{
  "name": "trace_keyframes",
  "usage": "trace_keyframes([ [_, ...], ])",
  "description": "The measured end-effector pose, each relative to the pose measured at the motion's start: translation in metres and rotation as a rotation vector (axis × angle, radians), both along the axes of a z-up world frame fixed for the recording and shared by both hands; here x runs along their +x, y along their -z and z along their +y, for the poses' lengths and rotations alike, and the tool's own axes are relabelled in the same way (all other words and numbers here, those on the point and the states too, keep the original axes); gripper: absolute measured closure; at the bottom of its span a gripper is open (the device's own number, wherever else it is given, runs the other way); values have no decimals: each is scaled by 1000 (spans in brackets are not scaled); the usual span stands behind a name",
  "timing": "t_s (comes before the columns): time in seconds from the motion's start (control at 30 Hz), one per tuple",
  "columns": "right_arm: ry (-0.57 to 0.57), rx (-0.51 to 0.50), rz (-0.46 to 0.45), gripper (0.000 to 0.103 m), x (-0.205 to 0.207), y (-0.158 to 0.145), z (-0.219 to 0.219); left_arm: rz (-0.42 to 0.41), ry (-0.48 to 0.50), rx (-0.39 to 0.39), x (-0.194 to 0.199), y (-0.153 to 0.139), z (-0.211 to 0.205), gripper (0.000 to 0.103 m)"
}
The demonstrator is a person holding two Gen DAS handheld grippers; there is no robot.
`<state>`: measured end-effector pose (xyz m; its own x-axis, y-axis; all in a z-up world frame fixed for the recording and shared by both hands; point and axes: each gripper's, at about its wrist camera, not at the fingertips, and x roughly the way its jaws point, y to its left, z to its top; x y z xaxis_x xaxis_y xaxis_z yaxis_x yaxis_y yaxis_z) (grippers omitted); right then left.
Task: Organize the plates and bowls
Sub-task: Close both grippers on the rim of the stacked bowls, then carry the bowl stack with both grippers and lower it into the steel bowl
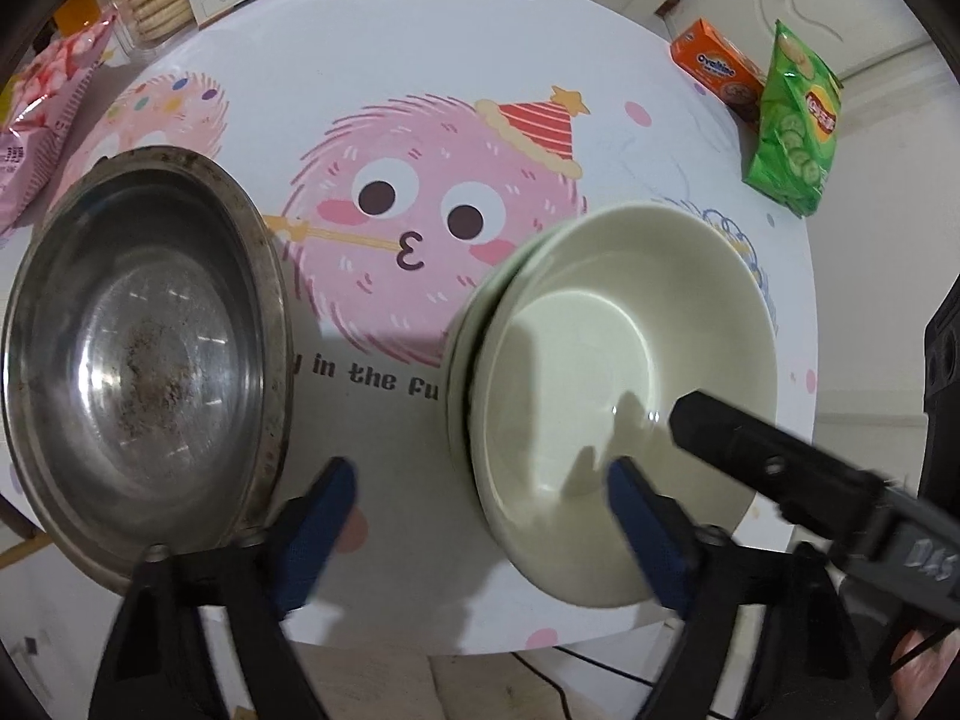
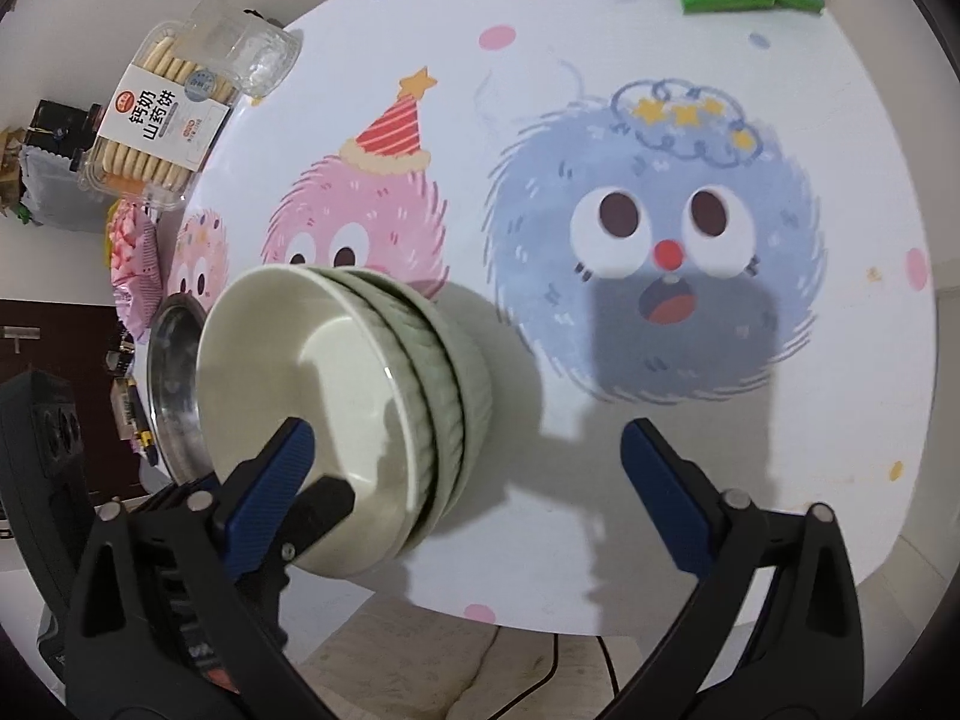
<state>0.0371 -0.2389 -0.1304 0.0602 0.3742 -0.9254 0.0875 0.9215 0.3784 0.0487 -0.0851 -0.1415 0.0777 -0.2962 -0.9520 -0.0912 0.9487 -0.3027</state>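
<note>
Below both grippers, a round table (image 1: pixel 540 60) printed with fluffy cartoon faces is seen. On it, a stack of pale green bowls (image 2: pixel 372 408) stands near the front edge, with a steel dish (image 1: pixel 144 348) well apart to its left. The left gripper (image 1: pixel 480 504) is held with its blue pads spread wide over the bare tabletop between dish and stack, nothing pinched. The right gripper (image 2: pixel 462 462) is likewise spread wide, its left finger over the top bowl's rim, nothing clamped. Biscuit packs (image 2: pixel 162 114) and a green crisp bag (image 1: pixel 792 120) are set along the far edge
</note>
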Motion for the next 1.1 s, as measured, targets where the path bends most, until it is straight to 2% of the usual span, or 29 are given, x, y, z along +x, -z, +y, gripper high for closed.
trace_keyframes([
  [0.07, -2, 4, 8, 18, 0, 3, 1, 7, 1, -7, 2, 1, 0, 31],
  [0.1, 0, 18, 16, 29, 0, 4, 1, 11, -3, -12, 3, 1, 1, 35],
  [0.13, 3, 29, 22, 33, 1, 5, 1, 13, -5, -14, 4, 2, 1, 42],
  [0.2, 19, 17, 22, 33, 1, 3, 1, 18, -10, -18, 5, 2, 1, 53],
  [0.3, 45, -15, 27, 34, 3, 2, 0, 26, -15, -44, 8, 3, 2, 57],
  [0.37, 32, 3, 27, 38, 3, 2, 2, 21, -16, -46, 9, 2, 3, 65],
  [0.43, 36, -47, 26, 39, 2, 0, 4, 17, -21, -28, 10, 1, 3, 73],
  [0.47, 35, -53, 23, 39, 2, -1, 5, 18, -25, -29, 11, 1, 4, 73],
  [0.5, 29, -19, 16, 45, 2, -1, 6, 20, -27, -33, 11, 1, 4, 73],
  [0.53, 22, -12, 19, 56, 3, 0, 8, 21, -28, -34, 10, 1, 6, 74],
  [0.6, 12, -37, 28, 62, 3, 2, 11, 32, -44, -48, 11, 2, 8, 74],
  [0.63, 12, -84, 31, 67, 3, 3, 13, 36, -50, -54, 11, 3, 8, 74],
  [0.73, -14, -53, 47, 79, 2, 7, 16, 38, -70, -53, 12, 2, 10, 74],
  [0.83, -24, -69, 45, 79, 2, 8, 19, 43, -68, -61, 15, 2, 9, 74],
  [1.0, 15, -18, 70, 78, 3, 13, 13, 39, -37, -35, 16, 1, 3, 73],
  [1.1, 5, -30, 61, 78, 3, 13, 15, 31, -32, -44, 15, 1, 6, 74],
])
